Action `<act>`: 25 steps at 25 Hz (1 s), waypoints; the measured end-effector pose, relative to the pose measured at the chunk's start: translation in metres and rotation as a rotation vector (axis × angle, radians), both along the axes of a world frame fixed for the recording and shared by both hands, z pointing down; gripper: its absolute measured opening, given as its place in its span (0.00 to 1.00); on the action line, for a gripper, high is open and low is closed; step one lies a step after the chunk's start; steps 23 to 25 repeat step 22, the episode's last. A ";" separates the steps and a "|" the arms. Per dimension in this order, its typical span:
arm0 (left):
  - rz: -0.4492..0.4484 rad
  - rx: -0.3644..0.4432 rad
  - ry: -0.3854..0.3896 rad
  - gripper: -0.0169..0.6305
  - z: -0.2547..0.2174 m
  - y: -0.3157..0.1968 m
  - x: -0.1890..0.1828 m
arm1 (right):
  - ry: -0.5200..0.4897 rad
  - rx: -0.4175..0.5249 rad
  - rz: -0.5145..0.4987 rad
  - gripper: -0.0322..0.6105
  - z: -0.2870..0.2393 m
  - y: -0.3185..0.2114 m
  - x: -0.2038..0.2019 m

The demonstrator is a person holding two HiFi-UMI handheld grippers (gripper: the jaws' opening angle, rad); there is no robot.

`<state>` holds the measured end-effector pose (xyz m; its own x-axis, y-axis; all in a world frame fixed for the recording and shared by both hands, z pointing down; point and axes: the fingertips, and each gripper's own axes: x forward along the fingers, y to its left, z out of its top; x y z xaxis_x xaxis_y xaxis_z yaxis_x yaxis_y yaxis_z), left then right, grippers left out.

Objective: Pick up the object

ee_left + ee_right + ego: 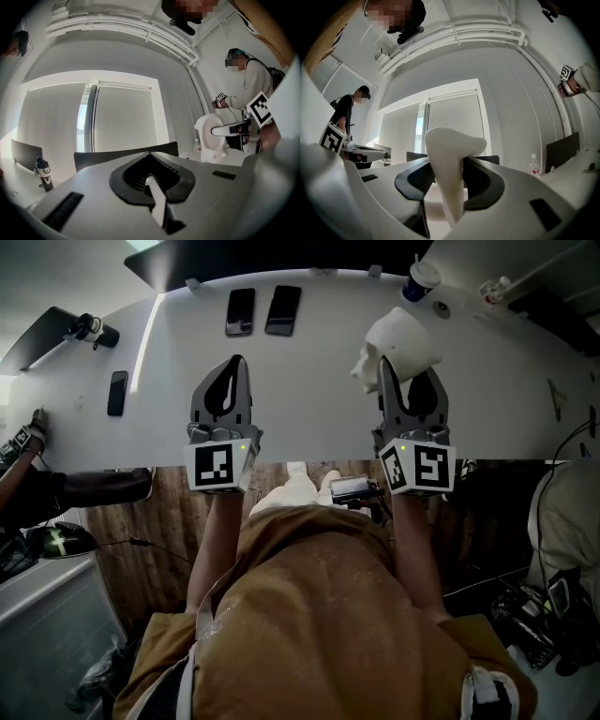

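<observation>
"How are the arms set, seen from the head view?"

"Both forearms reach straight out side by side, with the grippers lying level over the near edge of the white table [309,423]. The left gripper [232,371] has its jaws drawn together to a point, with nothing in them. The right gripper [410,381] has its jaws partly apart and pressed on the white object [403,338], which juts out past the tips over the tabletop. At the far side lies a dark phone [240,311] with a second phone [283,309] just beside it, and a lidded cup [420,279] stands towards the right."

"And the left gripper view?"

"It looks along its own closed, empty jaws. What it adds is a side look at the right gripper [225,129], clamped across the white object [211,143], which looks bulky and rounded from here. Whether the object touches the table I cannot tell. Behind it stands a person in a pale top [248,79], and a bottle [43,171] stands on the table far to the left."

"The right gripper view?"

"Here the white object [450,154] fills the gap, with a jaw against each side. It is broad at the top and narrows lower down. The left gripper [382,151] shows off to the left, with a person in dark clothes [347,112] beyond it. A water bottle [533,165] stands to the right."
</observation>
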<state>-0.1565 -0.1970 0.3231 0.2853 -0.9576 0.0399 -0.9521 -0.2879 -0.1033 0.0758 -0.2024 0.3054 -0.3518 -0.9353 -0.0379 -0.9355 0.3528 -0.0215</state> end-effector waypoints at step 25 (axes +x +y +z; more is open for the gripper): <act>-0.003 0.001 -0.002 0.04 -0.001 -0.001 -0.002 | 0.010 0.012 -0.011 0.34 -0.001 0.001 -0.003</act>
